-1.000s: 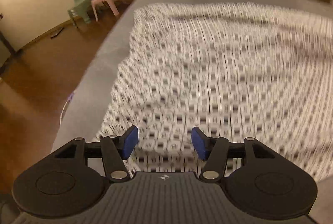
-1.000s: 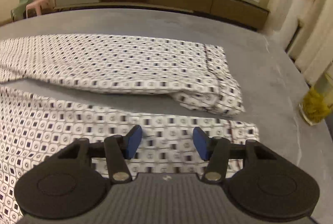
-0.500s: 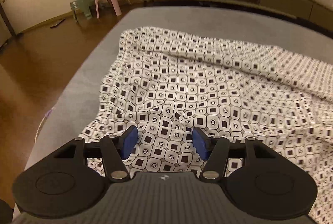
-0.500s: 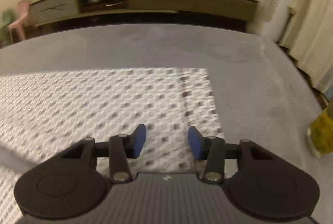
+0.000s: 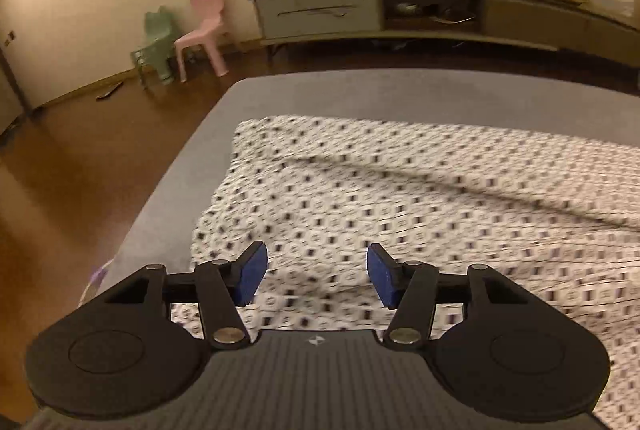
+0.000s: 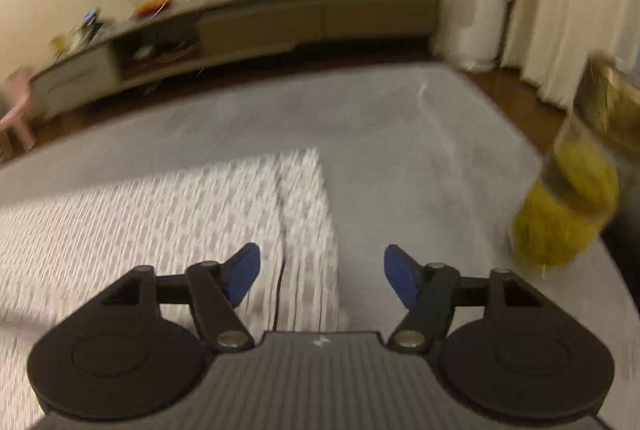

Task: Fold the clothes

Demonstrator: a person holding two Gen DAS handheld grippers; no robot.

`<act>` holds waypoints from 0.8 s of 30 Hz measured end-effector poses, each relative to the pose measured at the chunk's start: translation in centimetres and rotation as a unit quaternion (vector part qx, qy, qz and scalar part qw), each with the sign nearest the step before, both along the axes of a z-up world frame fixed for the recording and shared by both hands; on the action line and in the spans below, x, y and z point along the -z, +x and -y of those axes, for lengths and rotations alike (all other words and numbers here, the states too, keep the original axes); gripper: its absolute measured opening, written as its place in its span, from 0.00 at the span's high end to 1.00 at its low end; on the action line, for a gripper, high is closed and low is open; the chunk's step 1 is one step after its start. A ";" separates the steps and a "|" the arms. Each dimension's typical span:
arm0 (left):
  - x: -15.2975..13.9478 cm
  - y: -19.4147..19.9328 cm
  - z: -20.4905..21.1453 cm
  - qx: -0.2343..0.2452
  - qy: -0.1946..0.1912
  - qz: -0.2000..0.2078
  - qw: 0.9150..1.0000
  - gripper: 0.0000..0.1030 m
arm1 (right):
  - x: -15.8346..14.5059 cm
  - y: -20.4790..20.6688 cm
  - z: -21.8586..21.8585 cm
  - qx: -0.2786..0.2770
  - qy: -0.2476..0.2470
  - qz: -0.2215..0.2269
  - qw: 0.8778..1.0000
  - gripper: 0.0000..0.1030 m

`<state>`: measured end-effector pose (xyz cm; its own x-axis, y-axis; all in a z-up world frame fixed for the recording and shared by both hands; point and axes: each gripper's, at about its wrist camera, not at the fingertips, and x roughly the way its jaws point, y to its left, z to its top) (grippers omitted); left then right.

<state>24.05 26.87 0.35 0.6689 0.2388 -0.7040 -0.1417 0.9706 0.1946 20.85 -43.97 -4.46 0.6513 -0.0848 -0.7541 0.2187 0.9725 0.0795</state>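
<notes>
Bare grey bed [image 6: 400, 134] surface lies clear beyond the patterned garment [image 5: 420, 214]. A yellow-filled jar [image 6: 568, 206] obstructs the right edge.

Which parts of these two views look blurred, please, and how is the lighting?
Left wrist view: patterned garment smeared, sideboard fairly sharp; right wrist view: garment streaked and yellow jar blurred; both dim, warm and fisheye-curved.

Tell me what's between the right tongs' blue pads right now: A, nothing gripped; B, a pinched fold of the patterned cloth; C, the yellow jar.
A: the right tongs are opening, pads apart above the patterned cloth's edge on the grey surface, gripping nothing.
</notes>
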 end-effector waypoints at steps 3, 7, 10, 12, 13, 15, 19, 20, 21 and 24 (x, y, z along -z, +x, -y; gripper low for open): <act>1.1 0.1 0.4 0.013 -0.003 -0.011 1.000 0.43 | 1.6 -0.8 -0.1 -0.022 0.004 -0.019 1.000 0.31; 3.8 0.6 -0.4 0.012 0.002 -0.039 0.999 0.43 | 2.6 0.4 -1.2 -0.056 -0.008 -0.001 0.998 0.90; 4.4 0.5 -2.5 -0.007 0.014 -0.055 0.998 0.43 | -0.8 -0.2 -1.6 -0.037 -0.014 0.062 0.997 0.90; 4.7 0.2 -3.8 -0.019 0.024 -0.064 0.998 0.43 | -2.8 -0.3 -1.0 -0.011 -0.012 0.083 0.996 0.90; 4.8 0.0 -4.2 -0.022 0.030 -0.066 0.997 0.41 | -2.4 -0.1 -1.1 -0.002 -0.031 0.066 0.997 0.90; 4.6 -0.4 -4.9 -0.027 0.038 -0.064 0.997 0.41 | -0.4 0.3 -1.0 0.006 -0.042 0.014 0.999 0.89; 2.6 -1.7 -5.5 -0.027 0.039 -0.041 0.998 0.41 | 0.4 -0.2 -1.9 0.031 -0.110 -0.018 0.993 0.63; 1.8 -2.1 -5.8 -0.027 0.036 -0.032 0.998 0.41 | -0.9 -0.9 -2.3 0.044 -0.142 0.008 0.989 0.56; 1.0 -2.7 -6.2 -0.027 0.031 -0.022 0.999 0.41 | -2.1 -1.8 -3.0 0.054 -0.166 0.038 0.984 0.54; -0.4 -4.1 -7.4 -0.026 0.012 -0.009 1.000 0.41 | -4.2 -3.2 -4.7 0.040 -0.149 0.085 0.984 0.51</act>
<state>19.94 34.23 0.70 0.6416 0.2902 -0.7100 -0.1882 0.9569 0.2211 17.66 -39.23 -0.28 0.7484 -0.3424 -0.5681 0.3038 0.9383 -0.1653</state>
